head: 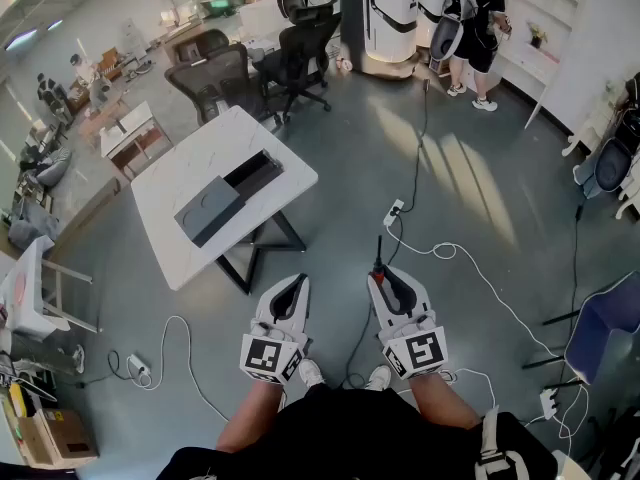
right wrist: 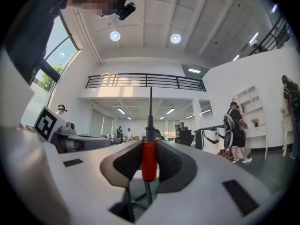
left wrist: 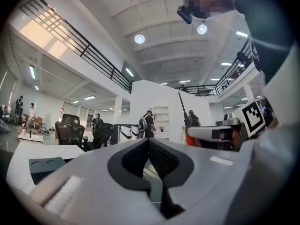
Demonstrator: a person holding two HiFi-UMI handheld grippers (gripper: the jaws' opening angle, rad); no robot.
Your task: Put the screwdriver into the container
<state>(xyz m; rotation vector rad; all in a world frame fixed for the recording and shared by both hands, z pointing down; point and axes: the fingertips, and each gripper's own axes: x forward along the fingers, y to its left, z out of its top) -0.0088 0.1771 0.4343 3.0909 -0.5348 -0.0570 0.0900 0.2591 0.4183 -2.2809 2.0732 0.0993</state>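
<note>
Screwdriver (right wrist: 148, 159) being clamped at red handle between right gripper (head: 383, 274) pads, shaft pointing forward past tips; left gripper (head: 298, 281) hovering alongside, jaws together, holding nothing.

Your red plastic-handled screwdriver (right wrist: 149, 159) looks smooth, with a dark metal shaft; the white marbled tabletop (head: 165, 193) looks smooth.

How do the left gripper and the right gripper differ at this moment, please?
The right gripper clamps a red-handled screwdriver; the left gripper holds nothing. The left gripper's jaws meet at the tips, while the right gripper's jaws stand apart on the screwdriver's handle. Both are white and point forward, side by side above the floor.
</note>
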